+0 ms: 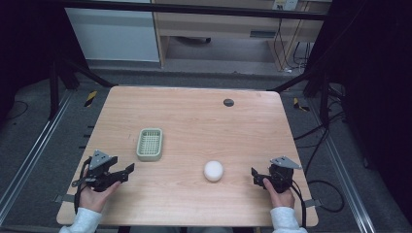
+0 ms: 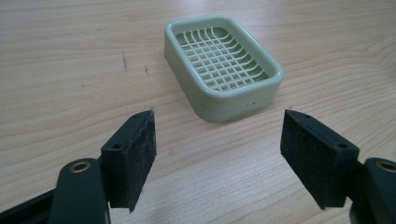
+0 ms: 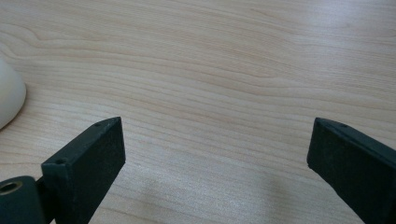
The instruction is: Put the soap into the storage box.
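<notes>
Workshop bay, dim, grey carpeted floor, a wooden desk against the back wall.

Item 1: table, pale wood grain, rounded corners, framed by black struts. Small dark round cap set into the top toward 1 o'clock, well apart from everything else.

Item 2: soap dish, pale green, rectangular, slotted grid floor, nothing in it. Lies at about 9 o'clock from the table's middle, long side running away from the person. Seen close in the left gripper view, just ahead of the fingers and slightly right of their centre line.

Item 3: white rounded object, possibly a soap bar or ball; at about 5 o'clock from the table's middle, well apart from the dish. Its edge shows at the left margin of the right gripper view.

Item 4: left gripper, held low at 7 o'clock, fingers spread wide, holding nothing. Judged to be aimed at the dish, perhaps to steady it.

Item 5: right gripper, at 5 o'clock, fingers likewise spread wide and empty, pointing toward the white object from its right.

Obstructions: none judged between either gripper and the nearer item; cables trail off the right edge, clear of the work.
</notes>
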A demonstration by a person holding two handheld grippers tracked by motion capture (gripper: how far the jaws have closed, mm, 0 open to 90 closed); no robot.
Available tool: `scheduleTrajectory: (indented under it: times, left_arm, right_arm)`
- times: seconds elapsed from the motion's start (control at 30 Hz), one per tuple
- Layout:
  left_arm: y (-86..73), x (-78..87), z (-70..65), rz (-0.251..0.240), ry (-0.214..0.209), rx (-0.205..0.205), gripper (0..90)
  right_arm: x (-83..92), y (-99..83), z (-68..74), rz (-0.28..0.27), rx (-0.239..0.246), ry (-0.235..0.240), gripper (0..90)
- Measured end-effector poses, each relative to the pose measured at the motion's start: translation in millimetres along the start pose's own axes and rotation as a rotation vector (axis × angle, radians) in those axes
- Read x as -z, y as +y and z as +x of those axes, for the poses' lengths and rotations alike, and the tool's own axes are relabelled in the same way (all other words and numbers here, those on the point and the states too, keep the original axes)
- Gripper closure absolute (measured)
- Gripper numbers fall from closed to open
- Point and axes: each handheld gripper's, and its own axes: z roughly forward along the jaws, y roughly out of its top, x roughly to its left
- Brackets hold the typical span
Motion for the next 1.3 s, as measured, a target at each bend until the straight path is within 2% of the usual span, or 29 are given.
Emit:
scheduleTrajectory:
  times: [0.1, 0.27, 0.4, 0.43, 0.47, 0.73, 1.0, 1.3]
  left_arm:
    - [0.6, -0.2, -2.4, 0.006, 0.001, -0.022, 26.7]
    - [2.5, -0.3, -5.9, 0.004, -0.009, -0.022, 26.5]
    - [6.4, -0.1, -13.4, -0.012, -0.017, -0.031, 25.8]
    - [8.3, 0.0, -17.7, -0.008, -0.022, -0.05, 25.4]
    - [8.3, 0.0, -17.7, -0.008, -0.022, -0.05, 25.2]
    - [18.6, -0.2, -35.1, -0.02, -0.064, -0.094, 23.6]
    - [25.6, -8.4, -50.4, 0.006, -0.1, -0.139, 22.4]
    - [34.2, -11.3, -64.0, 0.01, -0.131, -0.176, 21.9]
  right_arm:
    - [0.4, 0.0, 0.4, 0.001, -0.002, -0.001, 4.7]
    - [0.2, 0.3, 0.4, 0.001, 0.001, -0.001, 4.6]
    - [-0.2, 0.3, 0.7, 0.003, 0.015, 0.0, 4.7]
    - [-0.3, 0.6, 1.1, 0.004, 0.023, -0.002, 4.7]
    - [-0.3, 0.6, 1.1, 0.004, 0.023, -0.002, 4.7]
    - [-0.7, 1.2, 0.1, 0.006, 0.014, -0.002, 4.7]
    - [-2.8, 0.5, 1.4, 0.018, 0.024, 0.009, 4.7]
    - [-3.4, 0.3, 2.1, 0.013, 0.02, 0.02, 4.7]
